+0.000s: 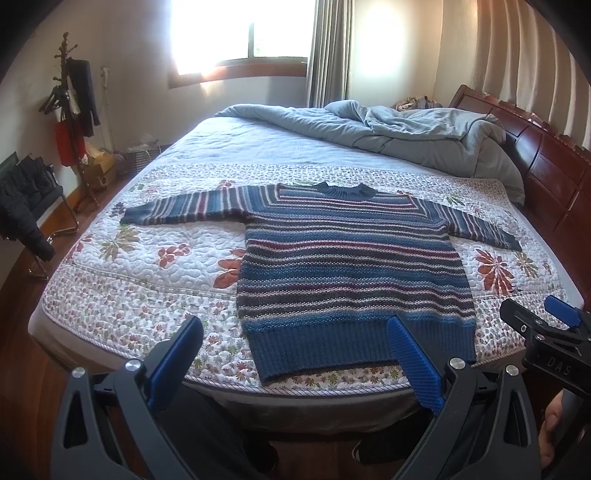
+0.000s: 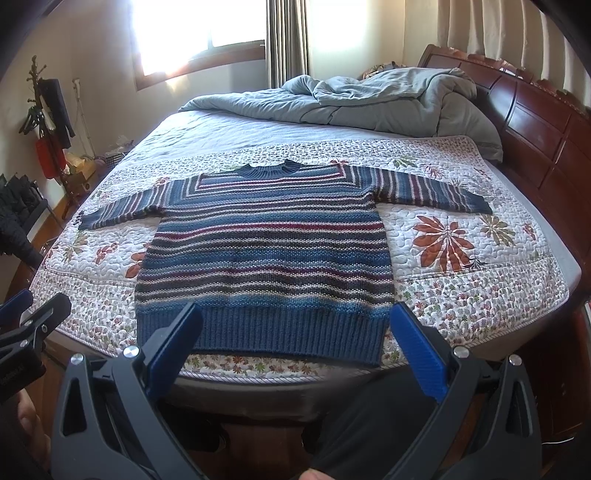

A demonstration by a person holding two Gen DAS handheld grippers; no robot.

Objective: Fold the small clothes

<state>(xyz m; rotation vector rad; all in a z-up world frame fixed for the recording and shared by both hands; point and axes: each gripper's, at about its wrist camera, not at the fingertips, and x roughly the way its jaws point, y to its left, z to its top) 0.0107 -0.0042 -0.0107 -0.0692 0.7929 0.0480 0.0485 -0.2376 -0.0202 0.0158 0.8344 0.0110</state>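
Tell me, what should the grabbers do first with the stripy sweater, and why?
Probably bring the left gripper to the left sleeve and fold it across the body. The sweater lies flat and spread on the quilt, and both grippers, right gripper included, are open and empty.

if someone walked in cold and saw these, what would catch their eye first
First the striped knit sweater, spread flat with both sleeves out on the floral quilt near the foot of the bed. Next, the open left gripper and open right gripper, blue pads wide apart, hovering just short of its ribbed hem. Behind it, a rumpled grey duvet is heaped by the dark wooden headboard, under a glaring window.
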